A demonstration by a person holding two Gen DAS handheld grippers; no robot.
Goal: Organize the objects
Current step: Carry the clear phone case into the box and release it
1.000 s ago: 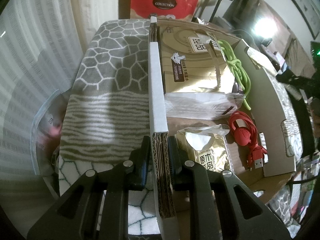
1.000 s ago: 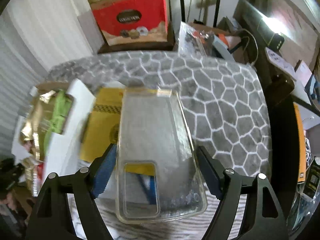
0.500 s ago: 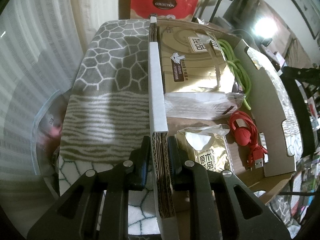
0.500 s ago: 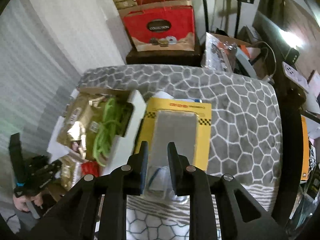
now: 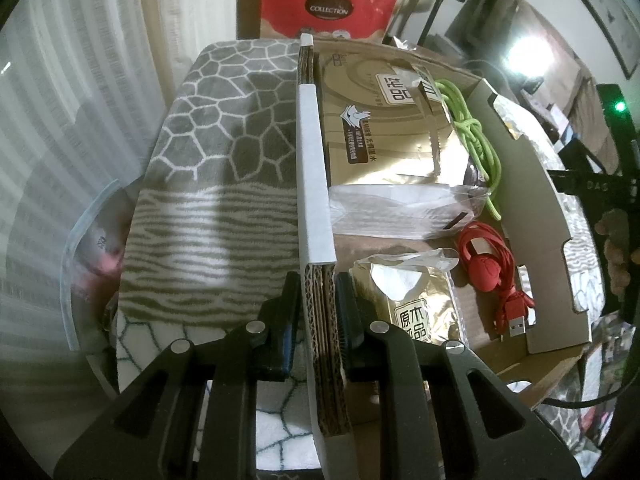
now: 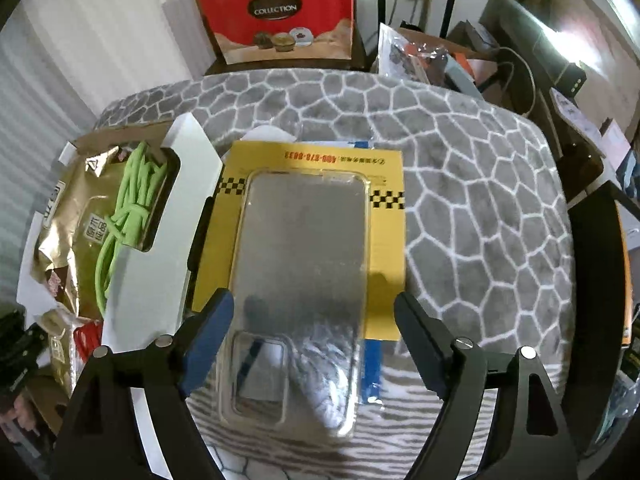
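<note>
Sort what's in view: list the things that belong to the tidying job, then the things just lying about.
Job in hand:
- cardboard box, its wall clamped by the left tool
- clear phone case between the opening right tool
- yellow card
- green cable
- red cable

Lying about:
- red gift bag
- patterned blanket

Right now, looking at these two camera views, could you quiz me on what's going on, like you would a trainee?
1. True or false: the left hand-held gripper is clamped on the cardboard box wall.
2. Which cable lies nearer that gripper: A) green cable B) red cable?
3. What lies between the right hand-held gripper's opening jaws?

Key: 1 true; 2 B; 3 the clear phone case, resting on a yellow card, not pressed by the pads.
</note>
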